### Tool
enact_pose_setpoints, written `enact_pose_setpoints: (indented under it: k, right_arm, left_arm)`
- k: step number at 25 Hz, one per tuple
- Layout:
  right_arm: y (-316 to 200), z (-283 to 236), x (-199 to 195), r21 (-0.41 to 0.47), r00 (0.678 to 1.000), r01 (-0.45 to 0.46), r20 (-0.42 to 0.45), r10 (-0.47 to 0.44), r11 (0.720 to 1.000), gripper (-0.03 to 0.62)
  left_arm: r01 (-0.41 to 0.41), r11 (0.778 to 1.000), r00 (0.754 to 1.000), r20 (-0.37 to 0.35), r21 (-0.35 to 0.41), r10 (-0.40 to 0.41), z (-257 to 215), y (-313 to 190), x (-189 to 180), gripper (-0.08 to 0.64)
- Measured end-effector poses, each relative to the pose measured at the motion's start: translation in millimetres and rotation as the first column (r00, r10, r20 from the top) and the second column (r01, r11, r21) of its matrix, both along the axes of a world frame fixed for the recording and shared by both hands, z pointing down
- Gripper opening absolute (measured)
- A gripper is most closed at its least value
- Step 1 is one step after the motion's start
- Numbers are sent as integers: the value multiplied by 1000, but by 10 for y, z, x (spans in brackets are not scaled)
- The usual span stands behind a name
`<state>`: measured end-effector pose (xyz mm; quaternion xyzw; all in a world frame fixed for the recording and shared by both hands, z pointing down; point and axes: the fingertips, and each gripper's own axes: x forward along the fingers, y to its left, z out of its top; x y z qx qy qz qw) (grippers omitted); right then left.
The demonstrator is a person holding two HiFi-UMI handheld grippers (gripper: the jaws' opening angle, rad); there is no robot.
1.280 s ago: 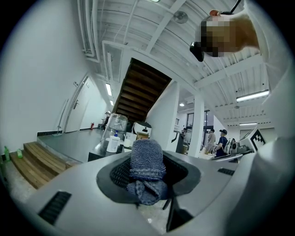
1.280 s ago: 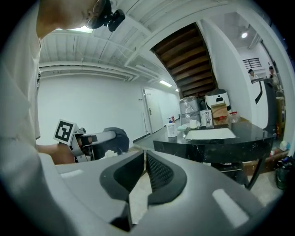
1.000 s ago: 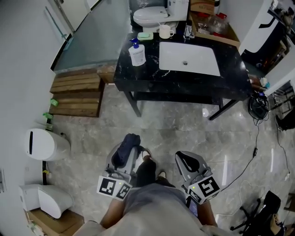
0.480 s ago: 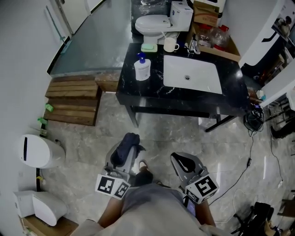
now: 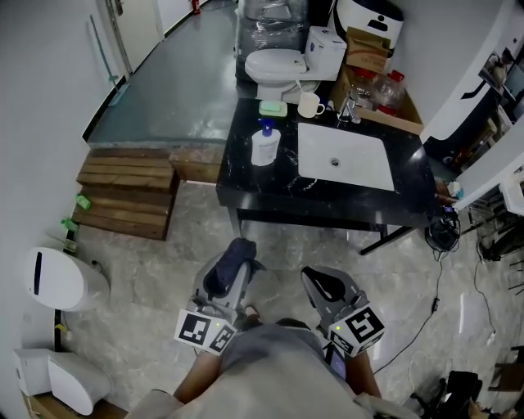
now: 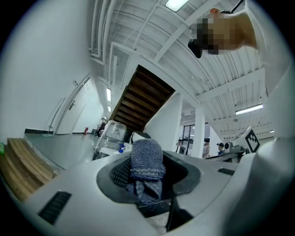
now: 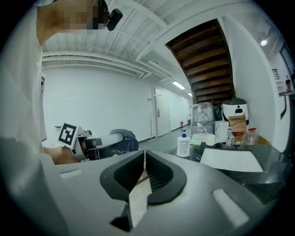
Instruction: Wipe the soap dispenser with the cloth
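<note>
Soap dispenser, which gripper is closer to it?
Left. The left gripper is short of the soap dispenser, nearly in line; the right gripper is farther back and rightward.

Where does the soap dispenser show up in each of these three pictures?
Head view: soap dispenser on the black counter's left end, upper middle.
Left gripper view: probably only its blue pump, just left of the cloth.
Right gripper view: right of centre, on the counter.
Shared landmark: the plastic-wrapped bundle behind it.
</note>
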<state>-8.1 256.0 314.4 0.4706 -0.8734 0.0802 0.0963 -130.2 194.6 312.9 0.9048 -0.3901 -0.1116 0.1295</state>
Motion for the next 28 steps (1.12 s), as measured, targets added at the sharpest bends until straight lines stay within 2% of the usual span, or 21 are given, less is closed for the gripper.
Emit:
enact_pose_setpoints:
  k: [6, 11, 15, 20, 28]
  right_arm:
    - [-95, -72, -24, 6, 999, -25, -24, 25, 1000, 2]
    - [-155, -37, -194, -23, 1000, 15, 10, -15, 1000, 2]
    - [-238, 8, -249, -40, 999, 36, 19, -35, 999, 2]
    - [-386, 15, -229, -40, 999, 40, 38, -38, 998, 2]
    - [-574, 211, -138, -98, 999, 31, 41, -27, 995, 2]
  left_arm:
    - [-15, 1000, 999, -43, 16, 15, -65, -44, -75, 152]
    - [-29, 1000, 998, -63, -4, 29, -10, -93, -70, 152]
    - [-40, 999, 994, -103, 10, 41, -64, -174, -99, 152]
    - [-40, 999, 997, -66, -21, 38, 14, -315, -80, 152]
    - [-79, 993, 995, -64, -88, 74, 136, -540, 35, 152]
